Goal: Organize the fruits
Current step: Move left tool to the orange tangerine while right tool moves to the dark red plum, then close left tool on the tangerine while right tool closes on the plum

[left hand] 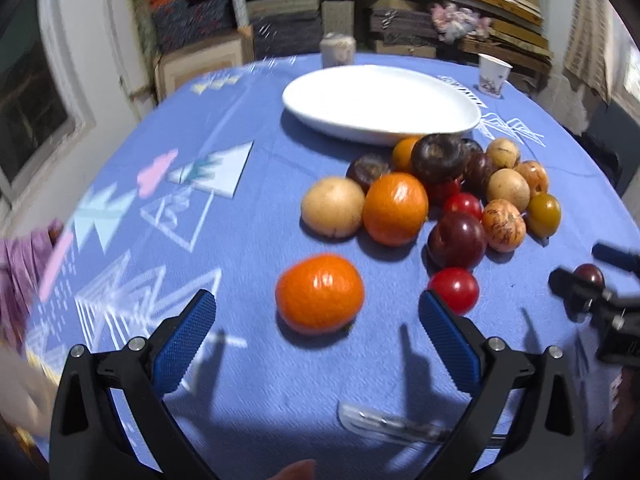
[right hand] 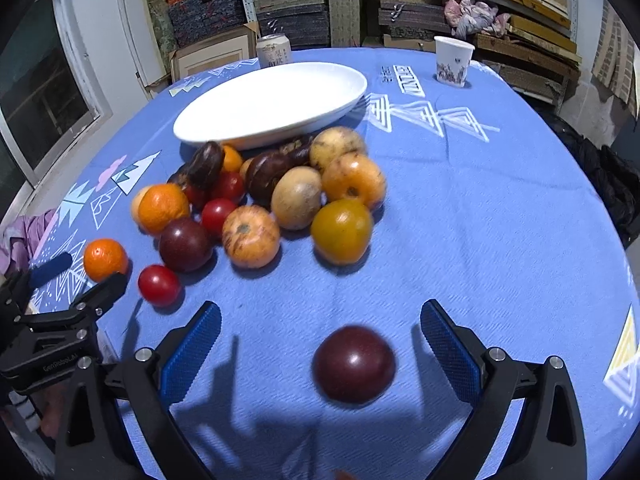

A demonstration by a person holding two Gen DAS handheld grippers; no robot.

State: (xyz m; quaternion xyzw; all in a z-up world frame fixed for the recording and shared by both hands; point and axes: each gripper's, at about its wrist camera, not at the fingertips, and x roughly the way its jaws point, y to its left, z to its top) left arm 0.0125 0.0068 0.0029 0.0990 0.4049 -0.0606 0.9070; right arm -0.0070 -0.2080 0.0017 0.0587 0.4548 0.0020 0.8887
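Two open grippers, each lined up on one fruit

The left gripper [left hand: 316, 320] gapes around a round orange tangerine [left hand: 319, 293] mid-frame; the right gripper [right hand: 320, 336] gapes around a dark purple plum [right hand: 354, 364]. Round fruit may roll away if bumped.

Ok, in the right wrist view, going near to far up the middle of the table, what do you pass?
Right gripper, open → dark plum lying between its fingers → yellow-green fruit at the front of the pile → white plate → drink can at the far table edge.
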